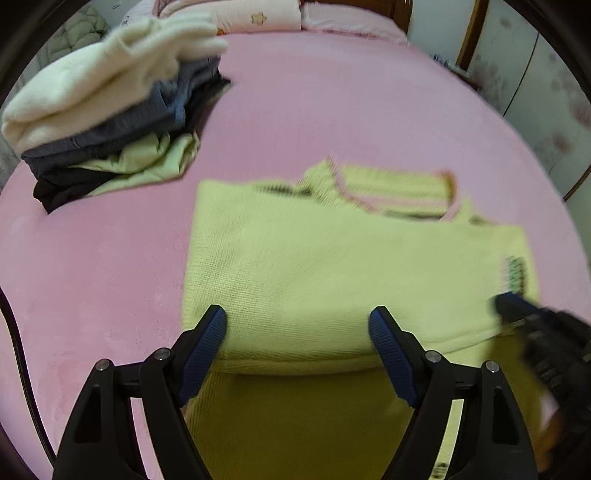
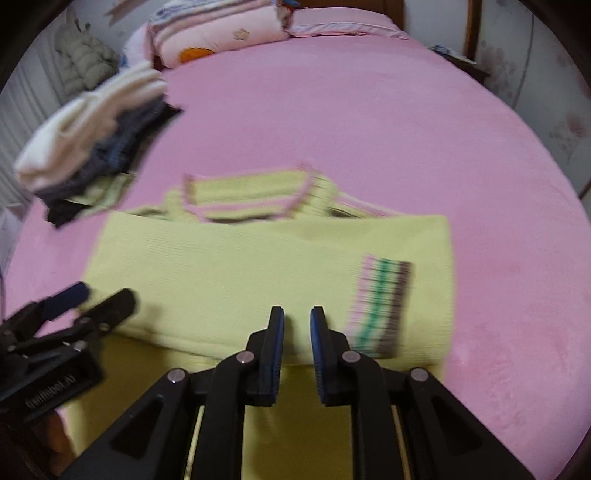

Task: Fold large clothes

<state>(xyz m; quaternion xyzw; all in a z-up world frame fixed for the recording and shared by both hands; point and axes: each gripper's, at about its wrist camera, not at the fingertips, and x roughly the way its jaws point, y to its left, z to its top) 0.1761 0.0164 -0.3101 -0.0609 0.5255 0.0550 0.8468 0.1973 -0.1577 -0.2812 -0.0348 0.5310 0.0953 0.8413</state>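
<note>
1. Nearest the lens, the left gripper (image 1: 297,317) is hanging with its jaws standing wide and gripping nothing, straddling the near folded edge of the yellow sweater (image 1: 332,266).
2. The right gripper (image 2: 296,319) is showing only a narrow gap, with no cloth visibly caught between its pads.
3. The sweater is lying mid-bed on the pink bedspread (image 2: 369,110), folded into a rectangle with its collar at the far edge and a striped cuff (image 2: 380,299) on top; a lower layer is running towards the cameras, so at least one fold seems left.
4. A stack of folded clothes (image 1: 110,110) is sitting apart at the far left, and pillows (image 2: 221,33) at the bed's head; nothing is blocking the way.
</note>
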